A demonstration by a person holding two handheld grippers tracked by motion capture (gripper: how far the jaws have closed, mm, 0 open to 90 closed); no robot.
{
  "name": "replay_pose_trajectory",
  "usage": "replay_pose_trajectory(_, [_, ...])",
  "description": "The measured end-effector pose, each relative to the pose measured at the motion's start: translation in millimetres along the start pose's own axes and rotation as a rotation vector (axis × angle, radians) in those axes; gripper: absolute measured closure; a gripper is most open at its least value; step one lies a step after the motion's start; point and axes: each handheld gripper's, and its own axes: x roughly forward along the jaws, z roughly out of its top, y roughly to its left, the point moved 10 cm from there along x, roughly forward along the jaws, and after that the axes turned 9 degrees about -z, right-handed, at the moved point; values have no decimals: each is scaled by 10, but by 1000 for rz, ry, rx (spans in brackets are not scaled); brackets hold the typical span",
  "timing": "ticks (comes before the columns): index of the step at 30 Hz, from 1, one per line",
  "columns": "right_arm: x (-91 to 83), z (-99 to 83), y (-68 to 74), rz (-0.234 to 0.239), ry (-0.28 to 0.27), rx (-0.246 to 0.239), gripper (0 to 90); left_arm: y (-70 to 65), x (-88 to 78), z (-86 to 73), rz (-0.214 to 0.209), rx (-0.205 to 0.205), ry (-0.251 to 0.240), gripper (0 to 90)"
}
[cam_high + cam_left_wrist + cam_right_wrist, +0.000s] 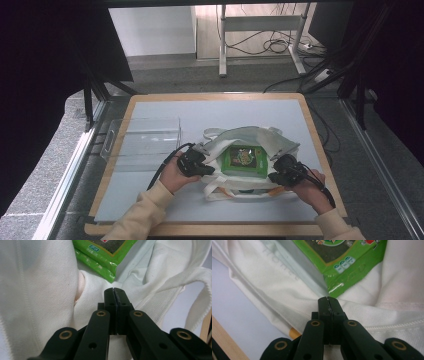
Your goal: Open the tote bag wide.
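Two hand-held grippers work a white cloth bag (250, 165) at the tabletop's (165, 107) centre: left hand-held gripper (205, 169) at its nine o'clock, right hand-held gripper (276, 176) at four, both clenched on fabric. Risk: thin cloth slips free, trapping the green packet (243, 160). The gripper views confirm pinched seams; the high view adds a clear tray (142, 142).

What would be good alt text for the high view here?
A person's left hand-held gripper and right hand-held gripper, jaws shut, sit at either side of a white cloth bag with a green packet on it. A clear plastic tray sits left on the table.
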Motion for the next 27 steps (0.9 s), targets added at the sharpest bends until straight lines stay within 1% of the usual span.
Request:
replay_pose_trajectory(5, [24,-54,30,-13,-1,-6,896,-4,0,-4,0,1,1,899])
replay_pose_trajectory(9, [44,-81,40,-8,-12,13,896,-9,2,-4,-1,1,0,899])
replay_pose_trajectory(12, [60,-102,49,-14,-15,15,896,-9,3,-5,-1,0,0,899])
replay_pose_trajectory(19, [60,-99,46,-11,-23,17,896,-9,2,-3,1,0,-2,899])
replay_pose_trajectory(21, [37,-61,22,-3,-42,38,895,-5,-7,0,1,2,-4,899])
replay_pose_trajectory(24, [-16,47,-47,-7,-95,73,895,-5,-15,7,-1,1,-12,899])
replay_pose_trajectory(27, [-50,139,-73,-10,-123,76,895,-12,-19,7,-5,6,-10,899])
